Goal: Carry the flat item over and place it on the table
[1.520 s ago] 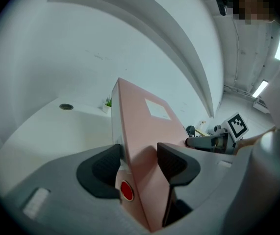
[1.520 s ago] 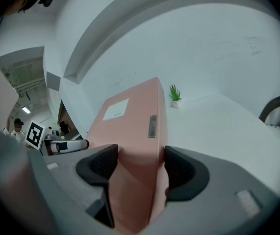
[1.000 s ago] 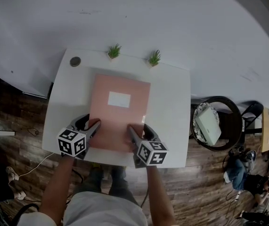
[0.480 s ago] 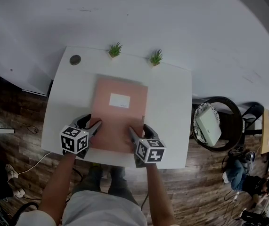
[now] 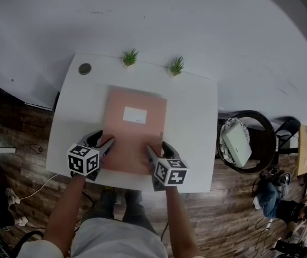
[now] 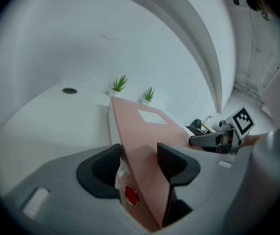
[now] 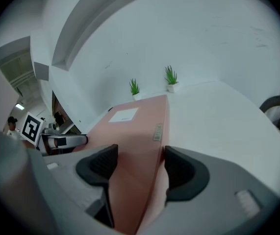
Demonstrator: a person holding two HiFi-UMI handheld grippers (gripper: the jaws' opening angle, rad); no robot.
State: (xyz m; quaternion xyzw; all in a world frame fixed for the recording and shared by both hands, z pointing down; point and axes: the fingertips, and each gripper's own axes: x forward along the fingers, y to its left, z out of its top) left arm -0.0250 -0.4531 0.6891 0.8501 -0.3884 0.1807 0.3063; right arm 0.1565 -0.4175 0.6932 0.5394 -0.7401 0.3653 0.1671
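A flat pink folder (image 5: 133,128) with a white label (image 5: 135,114) lies along the middle of the white table (image 5: 193,106). My left gripper (image 5: 106,144) is shut on its near left corner. My right gripper (image 5: 152,152) is shut on its near right corner. In the left gripper view the pink folder (image 6: 144,136) fills the gap of the left gripper (image 6: 137,165), and a red dot shows near the pads. The right gripper view has the pink folder (image 7: 135,146) wedged in the right gripper (image 7: 137,168). Whether the folder's underside touches the tabletop is hidden.
Two small potted plants (image 5: 130,57) (image 5: 176,66) stand at the table's far edge, and a dark round disc (image 5: 84,69) sits at its far left corner. A dark chair (image 5: 261,144) holding a white box (image 5: 236,144) is right of the table. A person (image 5: 282,203) sits on the wooden floor.
The pink folder looks smaller and lower over the table than a second ago, its far end dropping. Both grippers have stayed at its near corners, hardly shifting.
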